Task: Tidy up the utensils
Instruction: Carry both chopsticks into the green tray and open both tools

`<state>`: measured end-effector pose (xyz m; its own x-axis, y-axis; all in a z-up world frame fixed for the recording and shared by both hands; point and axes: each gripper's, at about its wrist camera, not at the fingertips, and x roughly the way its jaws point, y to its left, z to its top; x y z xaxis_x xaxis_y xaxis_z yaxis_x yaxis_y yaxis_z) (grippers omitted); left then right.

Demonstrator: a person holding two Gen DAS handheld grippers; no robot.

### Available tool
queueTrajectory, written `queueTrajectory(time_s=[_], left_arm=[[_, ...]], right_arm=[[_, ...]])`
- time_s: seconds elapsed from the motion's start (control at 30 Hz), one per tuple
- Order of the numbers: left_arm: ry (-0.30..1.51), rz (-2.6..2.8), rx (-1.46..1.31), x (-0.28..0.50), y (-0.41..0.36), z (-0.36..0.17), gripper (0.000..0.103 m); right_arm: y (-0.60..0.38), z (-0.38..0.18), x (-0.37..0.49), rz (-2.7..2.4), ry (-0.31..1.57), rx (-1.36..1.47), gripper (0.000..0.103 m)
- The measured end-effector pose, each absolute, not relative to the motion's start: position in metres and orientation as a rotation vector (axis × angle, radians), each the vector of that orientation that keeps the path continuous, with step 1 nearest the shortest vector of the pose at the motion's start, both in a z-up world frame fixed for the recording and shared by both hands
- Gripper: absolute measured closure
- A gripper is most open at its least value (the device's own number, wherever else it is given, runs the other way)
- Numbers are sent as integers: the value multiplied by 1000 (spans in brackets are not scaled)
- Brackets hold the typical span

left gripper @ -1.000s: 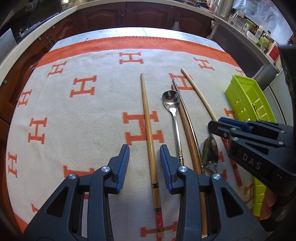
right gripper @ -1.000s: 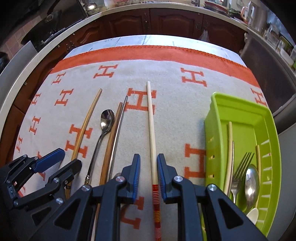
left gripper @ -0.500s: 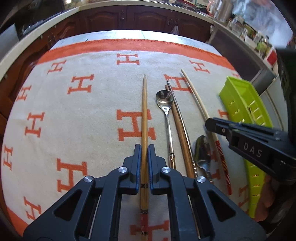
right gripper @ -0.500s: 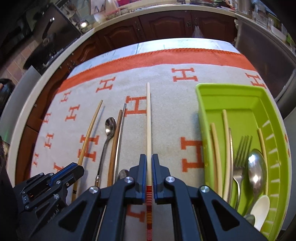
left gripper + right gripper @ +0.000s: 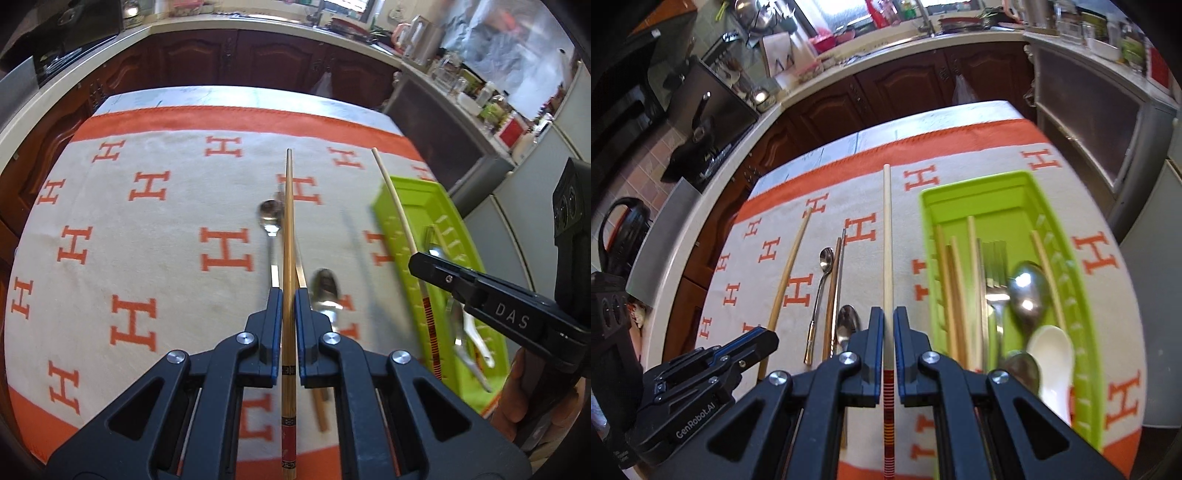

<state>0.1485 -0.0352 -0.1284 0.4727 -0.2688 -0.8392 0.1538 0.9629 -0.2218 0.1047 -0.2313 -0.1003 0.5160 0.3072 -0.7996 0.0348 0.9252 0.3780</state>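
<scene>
Left wrist view: left gripper [image 5: 289, 310] is clamped on the brown chopstick [image 5: 288, 236], which runs straight ahead along the finger axis, tip pointing to the far side of the blanket [image 5: 147, 229], decorated butt end trailing back under the gripper body. It looks lifted clear of the cloth, though height is hard to judge. Below and beside it on the blanket lie a long-handled spoon [image 5: 270, 229], another brown stick [image 5: 308, 317] and a second spoon [image 5: 325, 291], blurred. The green tray [image 5: 406, 199] sits to the right of this gripper. Right gripper [image 5: 461, 280] shows at the right edge, over the tray's near half, with the pale chopstick [image 5: 395, 203] angling out ahead of it. Right wrist view: right gripper [image 5: 889, 334] is closed on the pale chopstick [image 5: 887, 240], again in line with the fingers, red-striped end toward the camera. Green tray [image 5: 1027, 181] lies just to its right, long axis roughly parallel to the stick, already holding chopsticks, a fork [image 5: 993, 266], spoons and a white ladle-type spoon [image 5: 1052, 350]. Left gripper [image 5: 753, 343] is well off to the left. Judgement: right hand is much nearer the tray and needs only a short sideways shift; the left must cross over the remaining utensils, keeping the stick parallel to the tray.
</scene>
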Motion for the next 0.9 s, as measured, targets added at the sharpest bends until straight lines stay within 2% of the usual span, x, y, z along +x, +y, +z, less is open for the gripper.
queueTrajectory(time_s=[0.5,0.9], left_arm=[[1100,-444,-104,118,-127,-99,98],[1181,-475,-168,152,-184,-106,98]], right_arm=[[-305,-90,61,57,981,445,97],[-335,-110,77,10,1026,461,97]])
